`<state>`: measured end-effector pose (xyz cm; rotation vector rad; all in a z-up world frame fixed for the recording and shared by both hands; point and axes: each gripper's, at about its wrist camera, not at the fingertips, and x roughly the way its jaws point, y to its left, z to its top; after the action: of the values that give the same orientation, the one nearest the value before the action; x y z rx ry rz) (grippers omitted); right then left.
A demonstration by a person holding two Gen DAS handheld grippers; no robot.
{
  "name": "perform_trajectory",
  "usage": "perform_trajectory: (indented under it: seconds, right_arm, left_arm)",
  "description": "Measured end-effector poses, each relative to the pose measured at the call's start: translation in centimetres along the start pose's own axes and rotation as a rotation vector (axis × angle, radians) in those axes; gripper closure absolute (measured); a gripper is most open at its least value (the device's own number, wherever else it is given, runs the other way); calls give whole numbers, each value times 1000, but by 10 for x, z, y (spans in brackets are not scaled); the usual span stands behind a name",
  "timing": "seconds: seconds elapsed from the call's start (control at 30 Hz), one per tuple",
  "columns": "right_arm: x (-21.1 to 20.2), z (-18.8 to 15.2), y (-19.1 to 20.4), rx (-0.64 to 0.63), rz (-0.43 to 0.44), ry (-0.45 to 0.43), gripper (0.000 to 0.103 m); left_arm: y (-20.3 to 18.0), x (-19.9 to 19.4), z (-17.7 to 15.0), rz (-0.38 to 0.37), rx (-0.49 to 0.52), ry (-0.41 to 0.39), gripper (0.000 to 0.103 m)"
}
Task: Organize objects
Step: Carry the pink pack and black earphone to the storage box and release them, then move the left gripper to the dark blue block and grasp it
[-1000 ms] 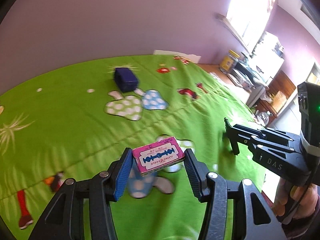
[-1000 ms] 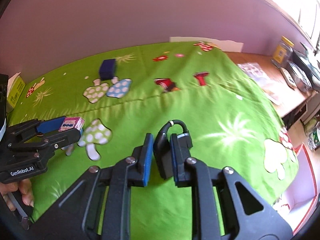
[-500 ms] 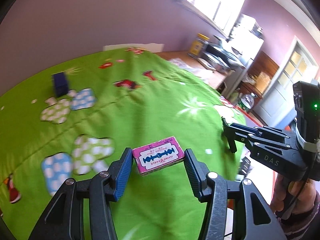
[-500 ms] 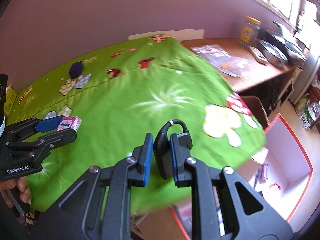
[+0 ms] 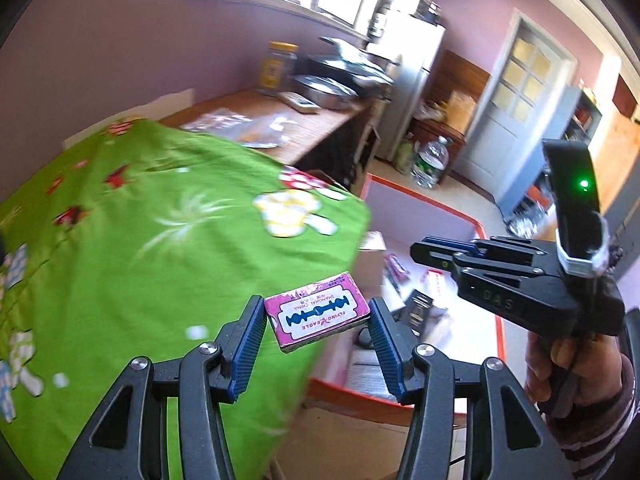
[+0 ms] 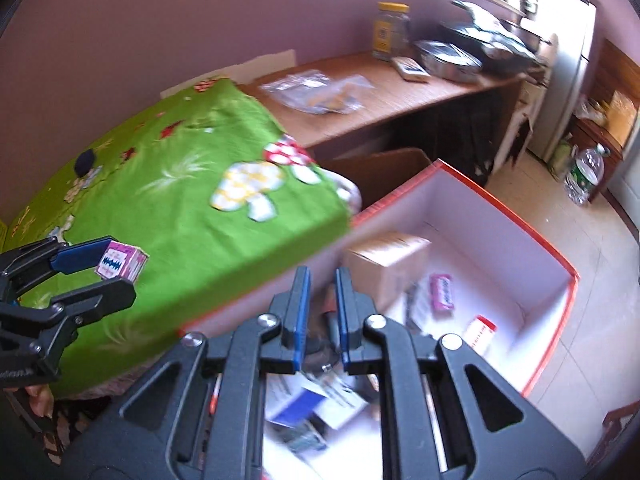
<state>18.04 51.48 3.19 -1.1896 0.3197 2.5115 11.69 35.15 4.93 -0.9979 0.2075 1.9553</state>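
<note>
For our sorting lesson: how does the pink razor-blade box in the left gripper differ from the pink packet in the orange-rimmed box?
The razor-blade box is held tilted in the air by the jaws of the left gripper; the pink packet lies in the orange-rimmed box. The razor-blade box shows a white label with a blue blade; the pink packet's print is too blurred to read. Both are small, pink and rectangular.

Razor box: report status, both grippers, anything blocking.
Left gripper shut on razor box, at cloth edge. Right gripper shut over bin; load unclear. Nothing between razor box and bin.
</note>
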Motion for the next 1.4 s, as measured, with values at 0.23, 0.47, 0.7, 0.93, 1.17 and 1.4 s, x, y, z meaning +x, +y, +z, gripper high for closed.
perform_trajectory:
  seconds: [0.23, 0.47, 0.7, 0.93, 1.17, 1.4]
  right_arm:
    - [4, -22, -50, 83, 4, 27, 87]
    - [3, -30, -81, 163, -8, 26, 32]
    - [-6, -24, -93, 183, -34, -15, 21]
    - [0, -20, -82, 162, -14, -1, 21]
    - [2, -9, -53, 102, 7, -2, 20]
    - [4, 2, -26, 44, 8, -9, 20]
  left_arm:
    - [-35, 27, -3, -58, 39, 75, 48]
    - [-43, 29, -1, -55, 43, 87, 30]
    - [-23, 12, 4, -1, 21, 55, 30]
    - [10, -1, 0, 44, -31, 36, 30]
    - [40, -20, -1, 81, -90, -4, 30]
    - [78, -39, -2, 134, -153, -41, 30]
